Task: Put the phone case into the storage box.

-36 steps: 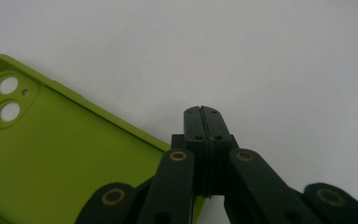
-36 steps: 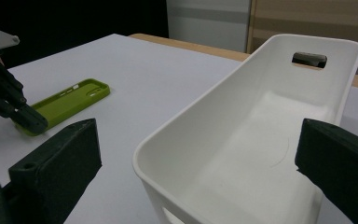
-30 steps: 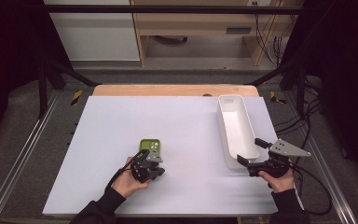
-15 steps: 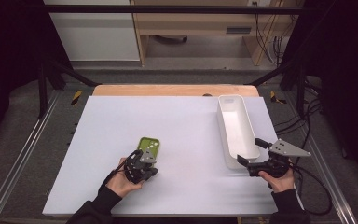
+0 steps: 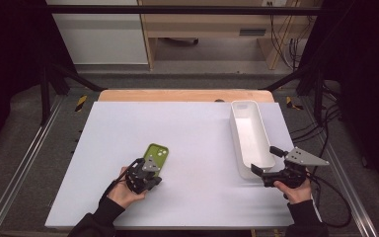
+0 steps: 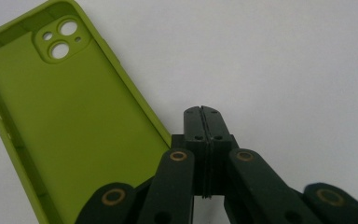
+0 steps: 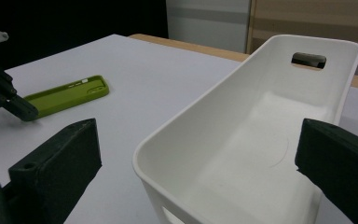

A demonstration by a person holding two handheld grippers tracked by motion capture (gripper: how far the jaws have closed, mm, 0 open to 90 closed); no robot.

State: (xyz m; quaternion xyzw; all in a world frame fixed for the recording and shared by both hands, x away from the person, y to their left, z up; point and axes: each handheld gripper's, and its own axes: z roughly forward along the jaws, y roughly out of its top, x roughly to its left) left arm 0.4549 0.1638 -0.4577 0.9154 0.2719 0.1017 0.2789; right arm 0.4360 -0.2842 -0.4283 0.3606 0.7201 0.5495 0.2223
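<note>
Counter (image 5: 192,163): carries all items. White bin (image 5: 249,136): stands on the counter's right half, empty, in the same place as a second ago. Green phone case (image 5: 156,157): lies open side up, well left of the bin; it has turned slightly and sits a little farther from the bin than before. Left tool (image 5: 145,178): jaws fully closed, empty, just beside the case edge nearer the bin, having nudged it; judged a repositioning push before pickup. Right tool (image 5: 265,174): jaws wide, straddling the bin's near end, unmoved.
</note>
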